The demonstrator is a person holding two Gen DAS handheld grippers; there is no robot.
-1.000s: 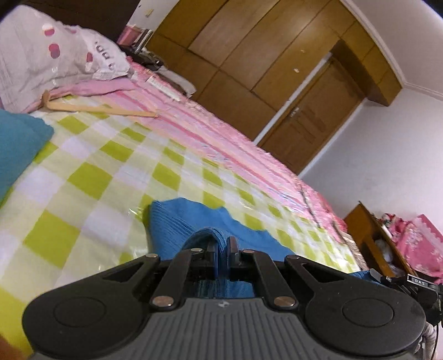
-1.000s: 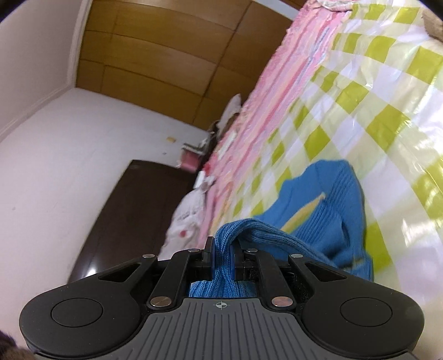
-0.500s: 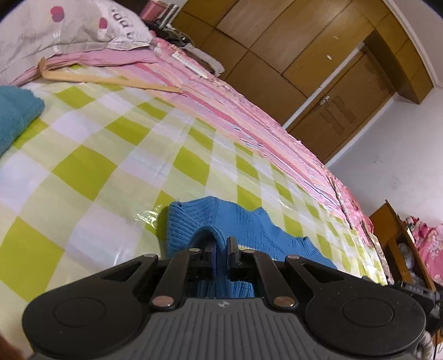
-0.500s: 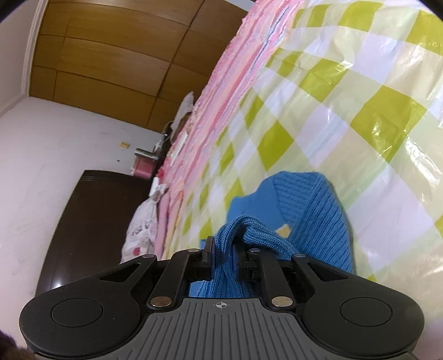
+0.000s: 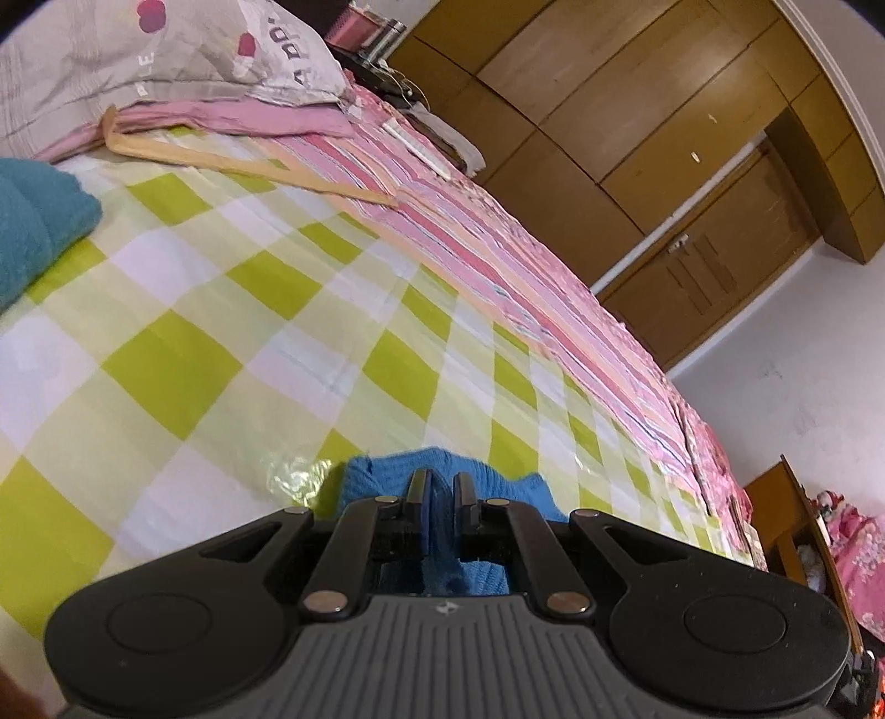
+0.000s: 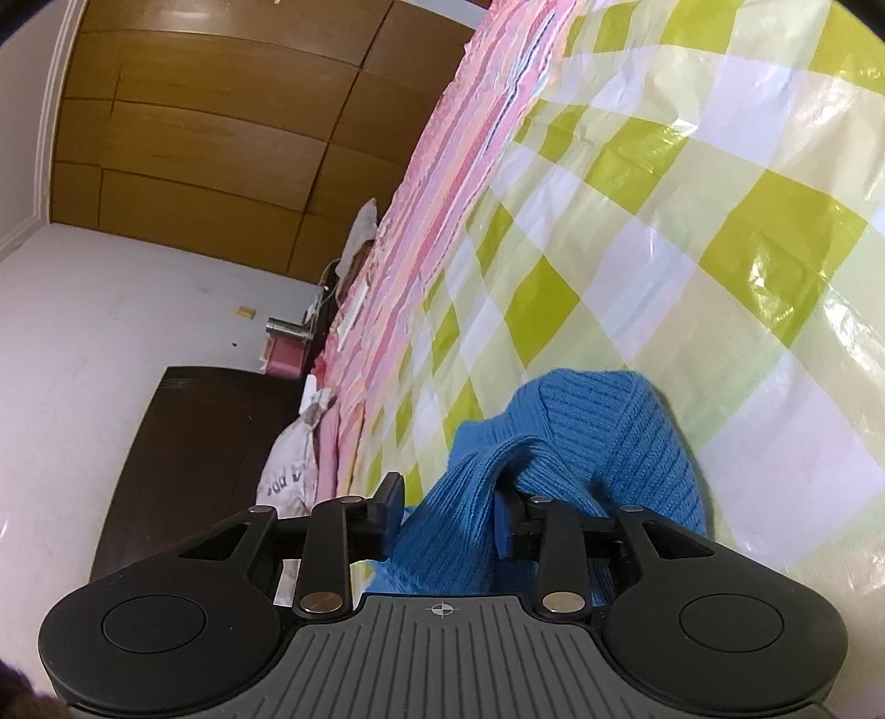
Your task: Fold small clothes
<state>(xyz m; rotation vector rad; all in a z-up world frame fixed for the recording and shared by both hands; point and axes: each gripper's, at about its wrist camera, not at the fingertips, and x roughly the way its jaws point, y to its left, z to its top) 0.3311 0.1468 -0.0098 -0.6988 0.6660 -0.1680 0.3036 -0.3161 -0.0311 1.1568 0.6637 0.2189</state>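
Two wrist views of a fold being laid down on the bed (image 5: 232, 354). The left gripper (image 5: 441, 486) has its jaws clamped on an edge of the blue knit garment (image 6: 608, 442), probably to pin that side in place. The right gripper (image 6: 448, 511) has just been opening its jaws; they stand apart with a ridge of knit between them, the left pad clear of the cloth, which suggests a release. The garment lies low on the green-and-white checked cover (image 6: 691, 232), bunched and doubled over itself, ribbed, thick and soft. A wooden hanger (image 5: 249, 166), a pillow (image 5: 166, 50) and a teal cloth (image 5: 38, 221) lie well apart from it.
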